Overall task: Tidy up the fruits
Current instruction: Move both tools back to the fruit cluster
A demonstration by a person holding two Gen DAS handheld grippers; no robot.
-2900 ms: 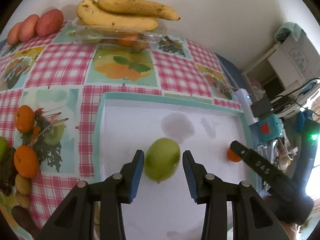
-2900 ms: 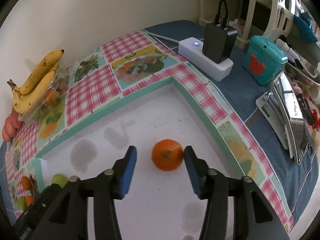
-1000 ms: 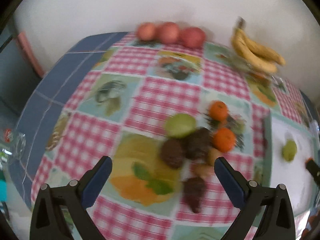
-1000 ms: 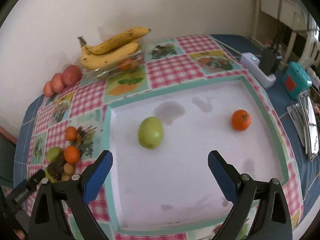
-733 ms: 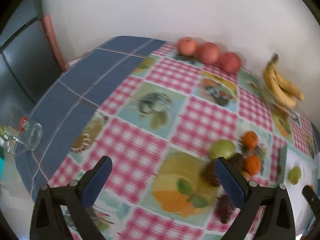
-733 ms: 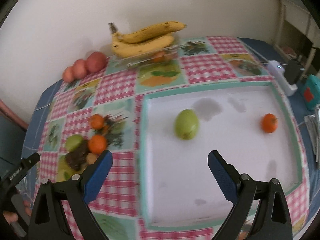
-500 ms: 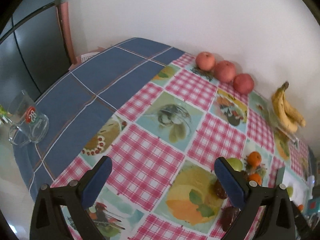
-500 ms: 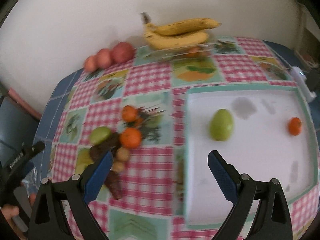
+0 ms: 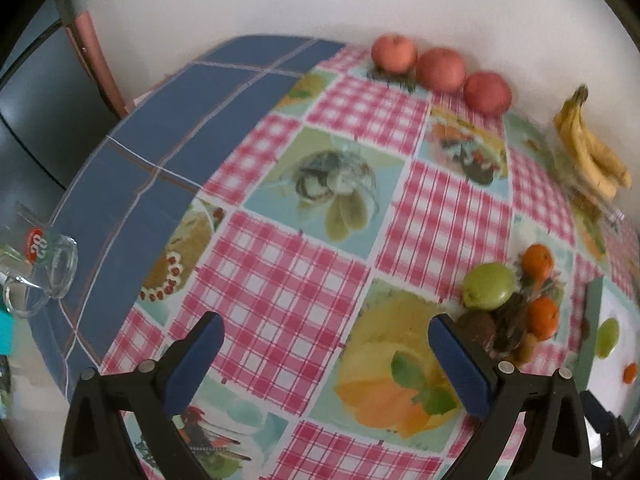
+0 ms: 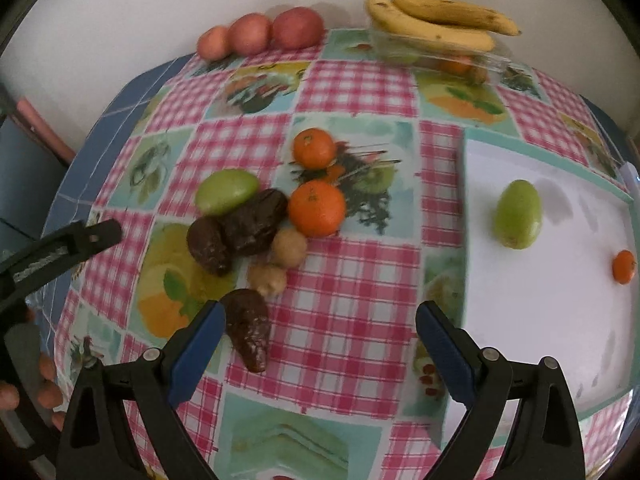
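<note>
Left gripper (image 9: 325, 350) and right gripper (image 10: 318, 338): jaws wide apart, empty, above checked tablecloth (image 10: 352, 276). White tray (image 10: 560, 320) holds green fruit (image 10: 518, 214) and small orange (image 10: 624, 267)

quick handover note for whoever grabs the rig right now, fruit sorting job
Left gripper: open, empty, over the tablecloth left of the pile.
Right gripper: open, empty, hovering at the near edge of the pile.
Done: one green fruit and one small orange lie apart on the white tray.
Left: the pile on the cloth, with a green fruit, two oranges, three dark brown fruits and two small tan ones.
Apples and bananas sit by the wall.
</note>
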